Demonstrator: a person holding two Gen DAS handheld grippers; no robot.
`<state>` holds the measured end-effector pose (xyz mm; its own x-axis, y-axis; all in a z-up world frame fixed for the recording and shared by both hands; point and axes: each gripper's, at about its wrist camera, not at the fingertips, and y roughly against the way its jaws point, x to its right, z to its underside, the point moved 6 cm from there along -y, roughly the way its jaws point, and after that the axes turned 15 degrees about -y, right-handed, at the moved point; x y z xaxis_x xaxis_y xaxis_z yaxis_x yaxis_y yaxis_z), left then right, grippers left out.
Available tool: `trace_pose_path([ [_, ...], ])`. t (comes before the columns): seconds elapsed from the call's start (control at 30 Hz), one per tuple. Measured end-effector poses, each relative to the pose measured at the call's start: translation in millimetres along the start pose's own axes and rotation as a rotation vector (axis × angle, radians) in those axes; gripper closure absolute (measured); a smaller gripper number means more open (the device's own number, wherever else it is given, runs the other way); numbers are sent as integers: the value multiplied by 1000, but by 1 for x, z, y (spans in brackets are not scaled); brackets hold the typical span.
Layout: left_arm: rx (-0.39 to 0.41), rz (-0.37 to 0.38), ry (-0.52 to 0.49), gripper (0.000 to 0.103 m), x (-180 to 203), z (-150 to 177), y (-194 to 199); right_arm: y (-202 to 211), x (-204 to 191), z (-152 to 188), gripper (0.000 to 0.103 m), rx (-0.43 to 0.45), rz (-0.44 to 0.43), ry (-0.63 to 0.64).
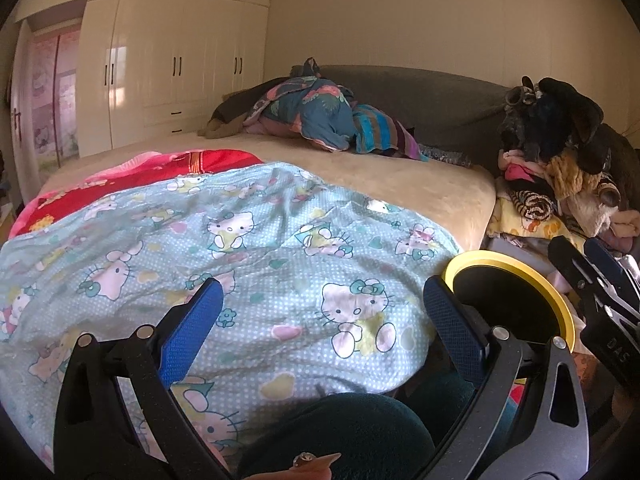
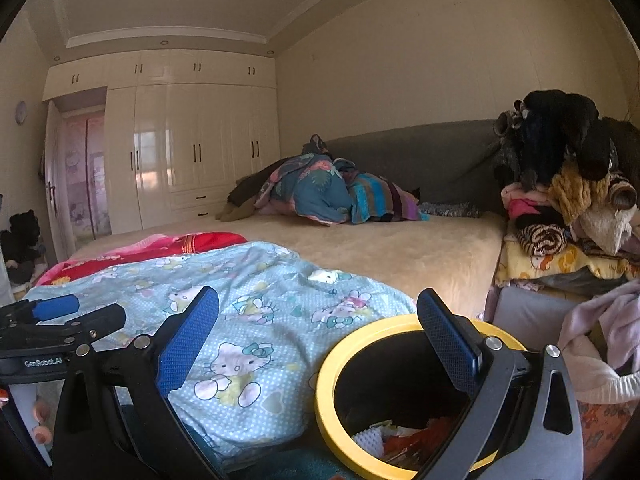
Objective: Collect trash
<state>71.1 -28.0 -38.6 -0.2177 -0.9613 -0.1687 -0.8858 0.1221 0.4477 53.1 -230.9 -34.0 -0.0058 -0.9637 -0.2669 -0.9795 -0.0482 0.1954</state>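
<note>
Right wrist view: the right gripper (image 2: 318, 324) is spread wide with nothing between its 2 blue pads, over the yellow-rimmed trash bin (image 2: 326, 392) beside the bed's (image 2: 420, 252) near corner; scraps of trash (image 2: 404, 436) lie inside. The left gripper (image 1: 322, 312), equally spread and empty, hovers over the Hello Kitty quilt (image 1: 248, 240) at the bed's near edge

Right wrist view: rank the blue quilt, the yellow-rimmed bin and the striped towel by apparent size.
1. Blue quilt, largest.
2. Bin; it sits nearest the camera, so it may look bigger than it is.
3. Striped towel, smallest, though farthest away.
</note>
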Motion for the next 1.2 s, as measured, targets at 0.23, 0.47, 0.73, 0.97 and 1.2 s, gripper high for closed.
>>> trace_pose_path([
  [0.23, 6, 0, -4, 11, 0, -1, 0, -3, 1, 2, 6, -8, 7, -3],
  [0.47, 7, -1, -3, 11, 0, -1, 0, -3, 1, 2, 6, -7, 7, -3],
  [0.73, 7, -1, -3, 11, 0, -1, 0, -3, 0, 1, 6, -6, 8, -3],
  [0.97, 8, -2, -4, 11, 0, -1, 0, -3, 2, 2, 6, -7, 11, -5],
  [1.2, 8, -1, -4, 11, 0, 0, 0, -3, 3, 2, 6, -8, 11, -5],
])
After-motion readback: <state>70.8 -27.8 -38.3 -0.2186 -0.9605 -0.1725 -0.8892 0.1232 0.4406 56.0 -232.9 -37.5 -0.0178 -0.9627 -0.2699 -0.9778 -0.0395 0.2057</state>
